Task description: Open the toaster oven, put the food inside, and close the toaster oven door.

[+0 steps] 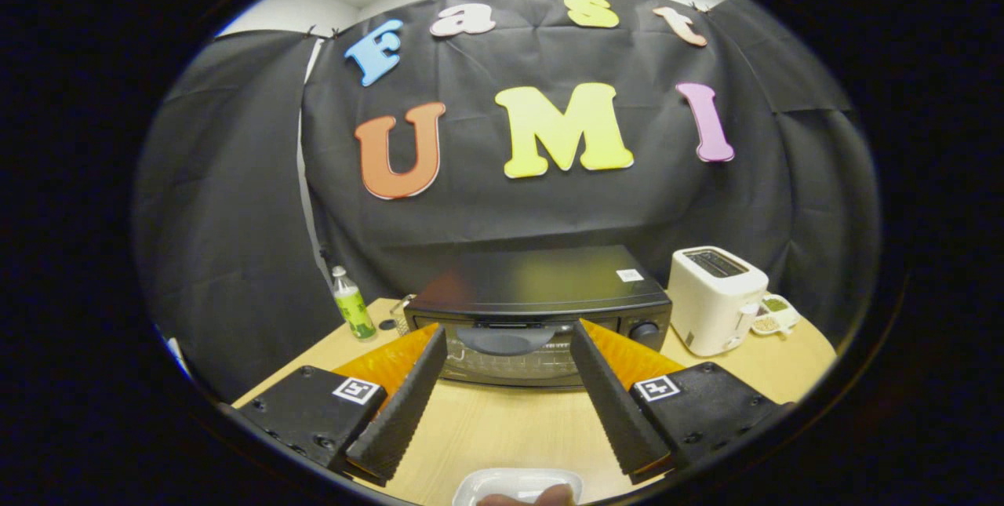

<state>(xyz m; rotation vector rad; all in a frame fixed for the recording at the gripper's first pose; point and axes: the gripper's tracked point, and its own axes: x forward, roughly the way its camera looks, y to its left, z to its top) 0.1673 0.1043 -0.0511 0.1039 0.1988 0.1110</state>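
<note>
- The gripper (508, 380) is hovering with fingers spread, empty, framing the handle (506, 340) ahead.
- The toaster oven (540, 310) is sitting door-shut on the counter (510, 427).
- Food (527, 497) is waiting on a white dish (502, 482) beneath the gripper.

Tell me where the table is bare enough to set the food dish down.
Bare table runs between the open claw fingers, from toaster oven to white dish. A smaller patch lies in front of the white toaster. Crowded: bottle beside the oven, small dish by the toaster.
</note>
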